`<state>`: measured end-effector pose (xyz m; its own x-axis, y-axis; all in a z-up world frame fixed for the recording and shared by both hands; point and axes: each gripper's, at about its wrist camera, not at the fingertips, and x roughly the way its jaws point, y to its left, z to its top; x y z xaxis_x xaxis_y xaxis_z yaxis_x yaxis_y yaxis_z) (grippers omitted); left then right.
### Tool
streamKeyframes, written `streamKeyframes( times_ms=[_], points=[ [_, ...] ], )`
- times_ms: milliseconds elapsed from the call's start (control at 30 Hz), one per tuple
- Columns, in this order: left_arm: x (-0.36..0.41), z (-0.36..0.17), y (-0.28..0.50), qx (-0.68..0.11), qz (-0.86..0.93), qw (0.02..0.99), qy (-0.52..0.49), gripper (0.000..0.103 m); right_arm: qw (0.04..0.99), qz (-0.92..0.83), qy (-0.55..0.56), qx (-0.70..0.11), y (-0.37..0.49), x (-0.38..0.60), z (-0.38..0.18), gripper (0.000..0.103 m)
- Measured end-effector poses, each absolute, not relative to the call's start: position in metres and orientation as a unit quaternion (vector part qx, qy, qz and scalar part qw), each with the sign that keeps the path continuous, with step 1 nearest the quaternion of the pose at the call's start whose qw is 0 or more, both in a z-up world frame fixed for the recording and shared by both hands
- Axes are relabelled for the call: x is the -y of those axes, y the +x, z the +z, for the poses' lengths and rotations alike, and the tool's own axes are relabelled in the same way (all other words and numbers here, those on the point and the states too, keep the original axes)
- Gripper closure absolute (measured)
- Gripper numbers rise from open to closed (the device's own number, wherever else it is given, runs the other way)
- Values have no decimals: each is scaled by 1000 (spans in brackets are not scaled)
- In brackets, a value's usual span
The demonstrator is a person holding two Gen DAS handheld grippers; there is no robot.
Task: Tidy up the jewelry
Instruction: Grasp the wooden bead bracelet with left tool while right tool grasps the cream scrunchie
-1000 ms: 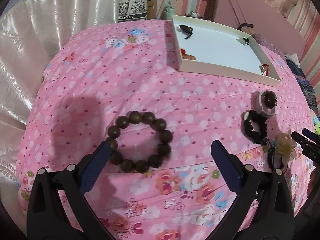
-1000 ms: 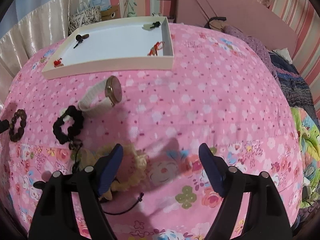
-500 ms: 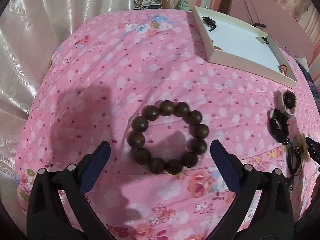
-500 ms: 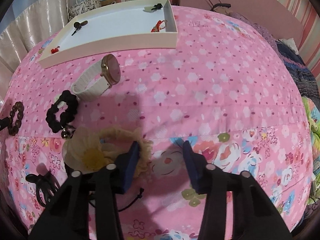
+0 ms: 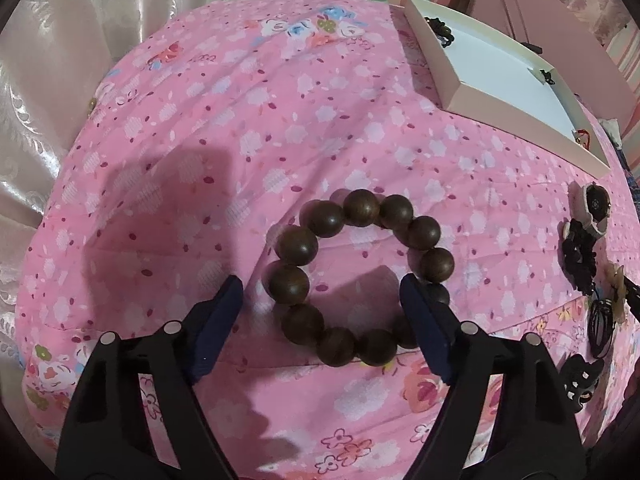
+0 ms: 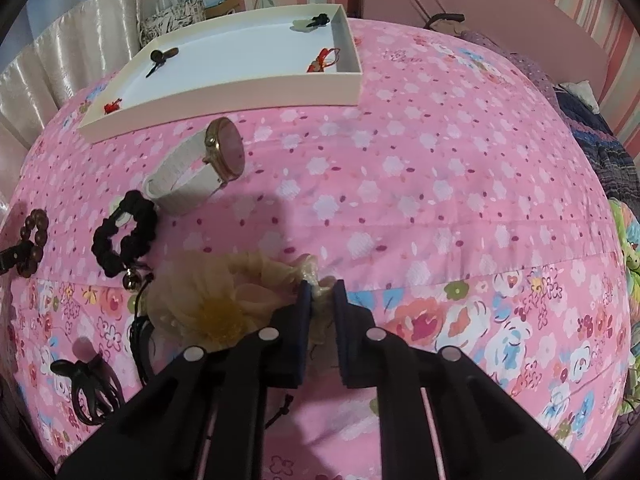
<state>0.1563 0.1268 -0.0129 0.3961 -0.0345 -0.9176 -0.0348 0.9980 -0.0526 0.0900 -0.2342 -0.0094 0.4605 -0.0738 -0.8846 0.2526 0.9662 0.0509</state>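
Note:
A dark wooden bead bracelet [image 5: 356,276] lies on the pink floral bedspread. My left gripper [image 5: 322,292] is open and low over it; the right finger sits inside the ring, the left finger outside its left side. The bracelet also shows far left in the right wrist view [image 6: 34,240]. My right gripper [image 6: 322,290] is shut on the edge of a cream flower scrunchie [image 6: 224,300], which lies on the bedspread. A white tray [image 6: 224,104] at the back holds a few small trinkets; it also shows in the left wrist view [image 5: 516,116].
A white-strap watch [image 6: 200,168], a black beaded scrunchie [image 6: 124,236], a black cord [image 6: 140,336] and a black hair clip [image 6: 88,384] lie left of my right gripper. Curtains hang behind the bed. Bedding is piled at the right edge.
My left gripper has moved in over the bead bracelet and narrowed around its left side. My right gripper has closed on the cream scrunchie's edge.

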Motion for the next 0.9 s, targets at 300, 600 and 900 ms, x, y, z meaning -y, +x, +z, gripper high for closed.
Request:
streamKeyframes(
  times_ms=[300,600,900],
  points=[
    [-134,-15,159,-540,3,841,-33,30,852,-99,82,-508,94,233,-12,92],
    [-136,-12,161,-520,15,854,-25,58,858,-101,91,-495,95,236,-13,93],
    [-142,-8,160,-513,18,857,-47,84,875,-107,103,-460,93,242,1,95]
  ],
)
